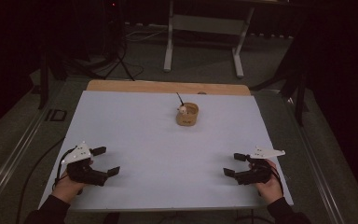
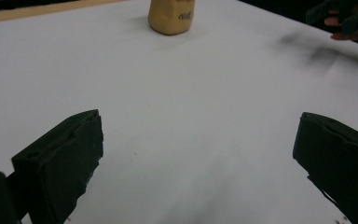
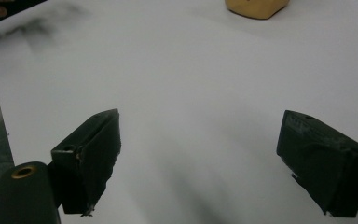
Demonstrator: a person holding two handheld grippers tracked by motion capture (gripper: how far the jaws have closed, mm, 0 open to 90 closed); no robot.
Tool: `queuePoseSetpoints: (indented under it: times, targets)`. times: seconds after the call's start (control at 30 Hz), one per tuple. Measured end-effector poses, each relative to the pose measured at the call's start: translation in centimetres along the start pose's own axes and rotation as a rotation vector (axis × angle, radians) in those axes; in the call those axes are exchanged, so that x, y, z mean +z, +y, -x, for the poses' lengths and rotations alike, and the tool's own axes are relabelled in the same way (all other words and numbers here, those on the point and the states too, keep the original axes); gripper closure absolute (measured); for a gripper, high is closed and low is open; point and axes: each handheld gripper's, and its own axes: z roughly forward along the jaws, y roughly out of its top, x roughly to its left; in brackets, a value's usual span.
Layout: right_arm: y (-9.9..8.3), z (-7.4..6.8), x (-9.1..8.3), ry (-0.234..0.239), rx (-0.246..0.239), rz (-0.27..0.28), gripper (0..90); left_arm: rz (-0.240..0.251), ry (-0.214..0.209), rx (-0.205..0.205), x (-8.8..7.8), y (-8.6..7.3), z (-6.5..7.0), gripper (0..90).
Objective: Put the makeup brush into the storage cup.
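A small tan wooden holder point(image 1: 188, 115) stands at the far middle of the white table point(image 1: 158, 140), with a thin dark stick and a small white piece poking out of its top. The same holder point(image 2: 171, 17) shows at the top of the left gripper view and its base point(image 3: 256, 7) at the top of the right gripper view. My left gripper point(image 1: 106, 161) rests open near the front left corner, jaws wide apart with nothing between them. My right gripper point(image 1: 234, 164) is open too, near the front right corner, and holds nothing.
A strip of bare wood point(image 1: 168, 87) runs along the table's far edge. Beyond it on the floor stand white table legs point(image 1: 168, 42) and cables. The other hand and its gripper point(image 2: 345, 21) show at the far right of the left gripper view.
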Motion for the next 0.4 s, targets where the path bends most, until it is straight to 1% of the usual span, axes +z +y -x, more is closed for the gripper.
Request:
queuePoseSetpoints:
  times: [0.13,0.2,0.3,0.4]
  targets:
    - [-0.02,0.15,-0.13,-0.002,0.01,0.01,13.4,-0.012,0.001,0.015,0.28,-0.14,0.23,1.6]
    - [-0.04,0.17,-0.2,0.001,0.014,0.015,13.5,-0.026,0.004,0.021,0.43,-0.29,0.34,1.6]
    - [-0.01,0.2,-0.18,0.0,0.014,0.015,13.6,-0.036,-0.001,0.023,0.67,-0.47,0.53,1.6]
    - [-0.02,0.13,-0.06,-0.001,0.006,0.009,13.7,-0.047,0.001,0.041,0.82,-0.43,0.77,1.6]
